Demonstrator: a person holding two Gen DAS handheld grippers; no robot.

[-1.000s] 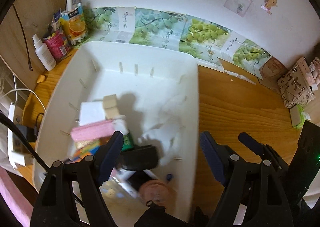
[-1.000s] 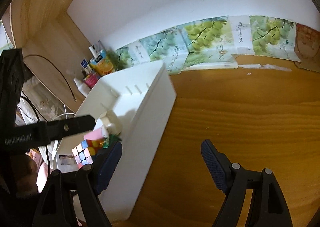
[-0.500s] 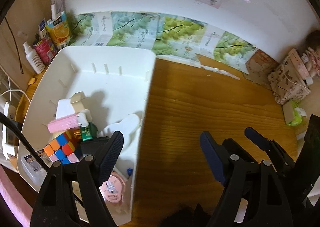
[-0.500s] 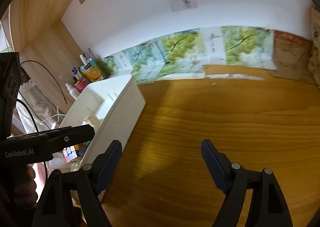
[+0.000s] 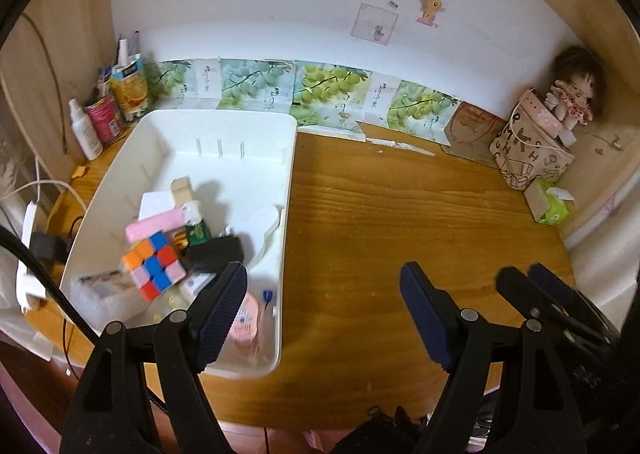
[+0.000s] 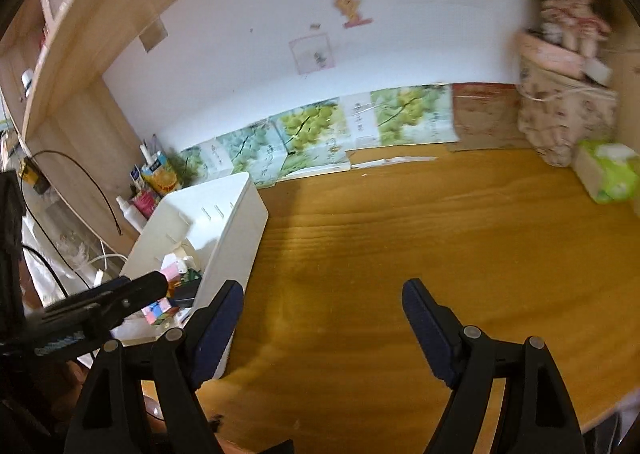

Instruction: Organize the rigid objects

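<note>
A white plastic bin (image 5: 216,126) (image 6: 240,222) stands on the left of the wooden desk (image 5: 400,214). Inside lie a colourful puzzle cube (image 5: 154,268), a pink bar (image 5: 154,224), a black box (image 5: 214,254), a round pink tape dispenser (image 5: 244,322), small cartons and a clear case. My left gripper (image 5: 324,302) hangs open above the bin's right rim and the bare desk, nothing between its fingers. My right gripper (image 6: 320,318) is open too, over bare wood right of the bin. The right gripper's fingers (image 5: 540,294) also show in the left wrist view.
Bottles and a juice carton (image 5: 128,86) crowd the back left corner. Grape-print boxes (image 5: 332,94) line the wall. A patterned bag with a doll (image 5: 532,146) and a green tissue pack (image 5: 552,202) sit at the right. Cables and a power strip (image 5: 30,250) lie left of the bin.
Both grippers have drawn back, risen and swung right, away from the bin. The bin now sits further left in both views and more bare desk shows. Both stay open.
</note>
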